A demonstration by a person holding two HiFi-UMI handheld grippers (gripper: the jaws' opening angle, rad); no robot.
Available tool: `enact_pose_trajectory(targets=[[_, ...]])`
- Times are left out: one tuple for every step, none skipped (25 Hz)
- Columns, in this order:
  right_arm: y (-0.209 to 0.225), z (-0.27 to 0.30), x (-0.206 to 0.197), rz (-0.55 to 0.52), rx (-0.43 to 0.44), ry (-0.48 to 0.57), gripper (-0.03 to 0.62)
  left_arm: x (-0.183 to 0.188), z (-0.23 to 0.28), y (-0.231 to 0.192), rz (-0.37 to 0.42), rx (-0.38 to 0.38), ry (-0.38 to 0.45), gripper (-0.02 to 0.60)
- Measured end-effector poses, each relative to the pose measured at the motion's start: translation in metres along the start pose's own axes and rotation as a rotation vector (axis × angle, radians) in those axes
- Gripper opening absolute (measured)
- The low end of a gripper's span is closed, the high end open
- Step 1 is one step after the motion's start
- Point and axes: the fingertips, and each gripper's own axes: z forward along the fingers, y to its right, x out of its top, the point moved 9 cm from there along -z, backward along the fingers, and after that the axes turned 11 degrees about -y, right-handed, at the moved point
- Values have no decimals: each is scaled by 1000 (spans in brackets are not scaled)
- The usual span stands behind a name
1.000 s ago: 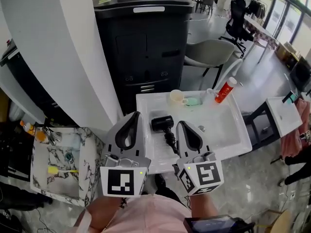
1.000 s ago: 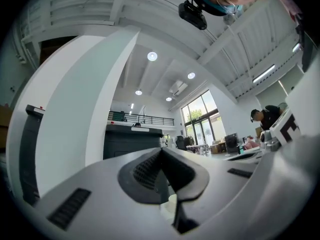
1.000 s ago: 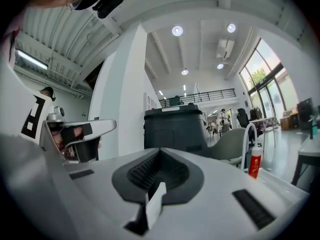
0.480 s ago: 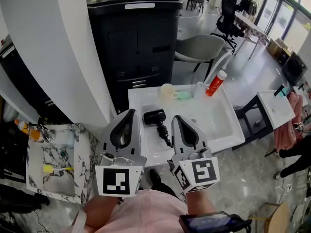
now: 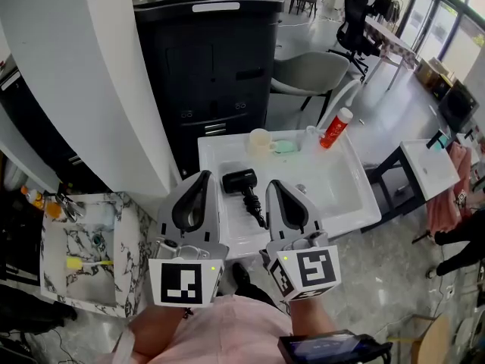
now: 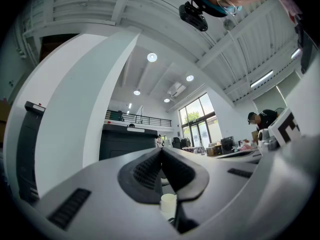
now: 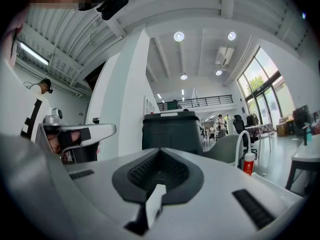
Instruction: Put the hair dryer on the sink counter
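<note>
On sink counter [image 5: 215, 155], hair dryer [image 5: 240, 182], jaws together.

I hold the left gripper [image 5: 204, 179] and right gripper [image 5: 274, 186] side by side at the near edge of the sink counter [image 5: 356, 203], the 2 pairs of jaws closed and empty.

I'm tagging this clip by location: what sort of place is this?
Probably an open office or lab with a mock washroom corner: a freestanding white sink unit holding a hair dryer, office chairs and tall windows behind.
</note>
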Motion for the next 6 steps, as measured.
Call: enact_pose_trajectory(targets=[[0,0,0,0,-1,-1,-3,0,0,0,1,-1,1,9],[1,0,0,1,-2,-1,-3,0,1,1,1,-2,0,9],[1,0,0,1,-3,-2,-3,0,1,1,1,-3,-3,9],[2,0,0,1,-4,-2,-2,-1,2,2,1,-3,-5,9],[2,1,0,1,-4,-2,-2,-1,2,2,1,-3,-6,9],[3,1,0,0,-5,-2,-3,-1,3,2,0,-3,-8,9]])
